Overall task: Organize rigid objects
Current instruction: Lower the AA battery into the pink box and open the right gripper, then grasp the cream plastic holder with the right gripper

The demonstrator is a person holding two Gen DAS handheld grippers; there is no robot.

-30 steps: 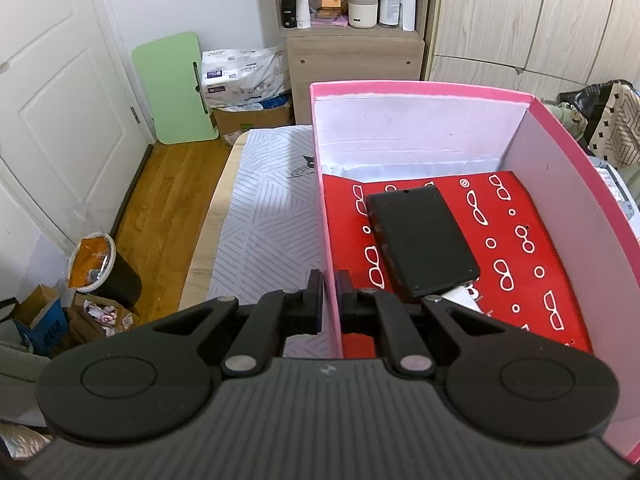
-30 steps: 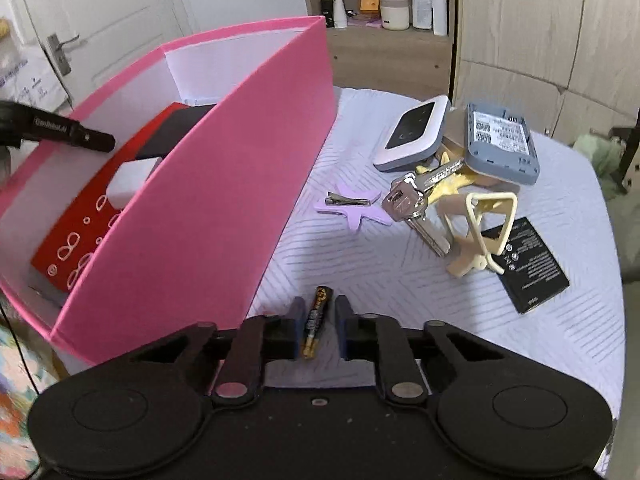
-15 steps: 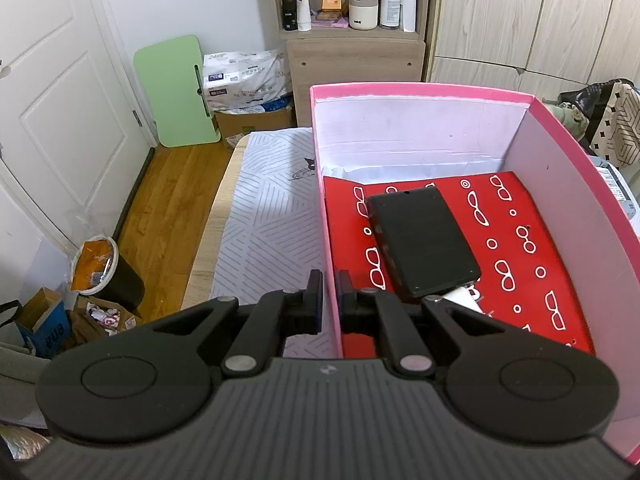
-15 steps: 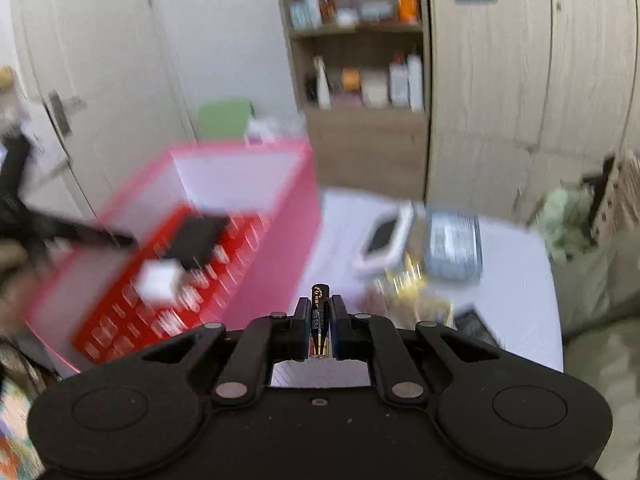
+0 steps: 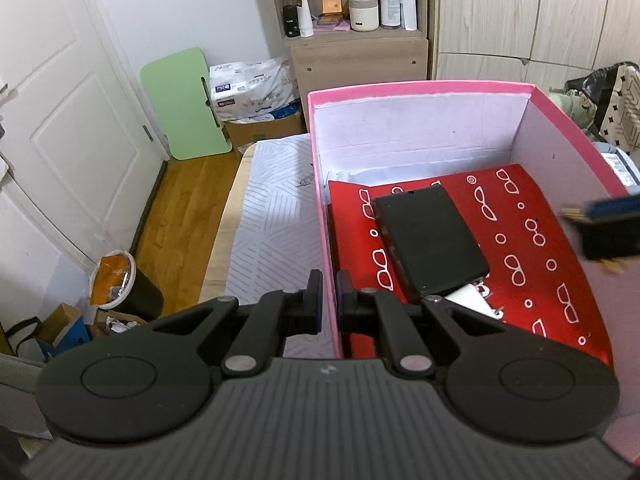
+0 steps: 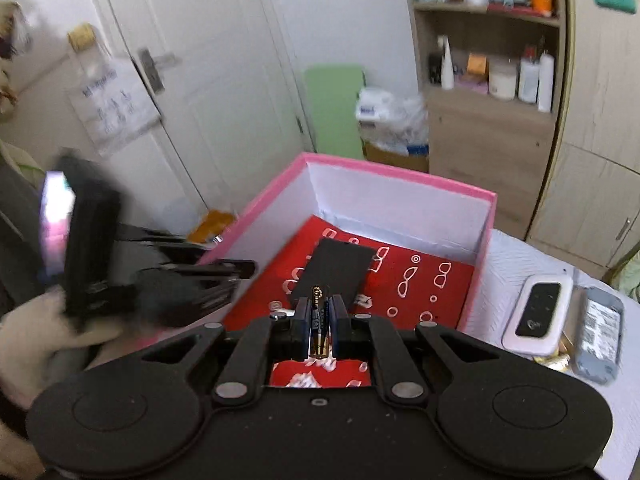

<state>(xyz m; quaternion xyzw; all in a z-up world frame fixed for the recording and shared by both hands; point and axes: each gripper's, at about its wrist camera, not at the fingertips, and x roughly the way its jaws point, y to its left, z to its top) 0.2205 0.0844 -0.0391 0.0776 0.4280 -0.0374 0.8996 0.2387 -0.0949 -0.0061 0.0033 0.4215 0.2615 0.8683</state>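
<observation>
My left gripper [image 5: 329, 296] is shut on the left wall of the pink box [image 5: 420, 87]. The box holds a red patterned case [image 5: 532, 248] with a black flat device [image 5: 428, 242] on it and a white block [image 5: 470, 300] at its near end. My right gripper [image 6: 319, 320] is shut on a small black-and-gold battery [image 6: 319, 316] and holds it above the box [image 6: 400, 184], over the black device [image 6: 336, 268]. The right gripper's tip shows blurred at the right edge of the left wrist view [image 5: 608, 228].
On the white patterned table cover [image 6: 520, 264] right of the box lie a white pocket router [image 6: 536, 312], a grey-blue device [image 6: 600, 328] and keys [image 6: 556, 360]. A shelf cabinet [image 5: 356, 52], a green board [image 5: 184, 104] and a bin [image 5: 120, 284] stand beyond the table.
My right gripper lifted the battery off the table and carried it left, over the open box. My left gripper stayed clamped on the box wall.
</observation>
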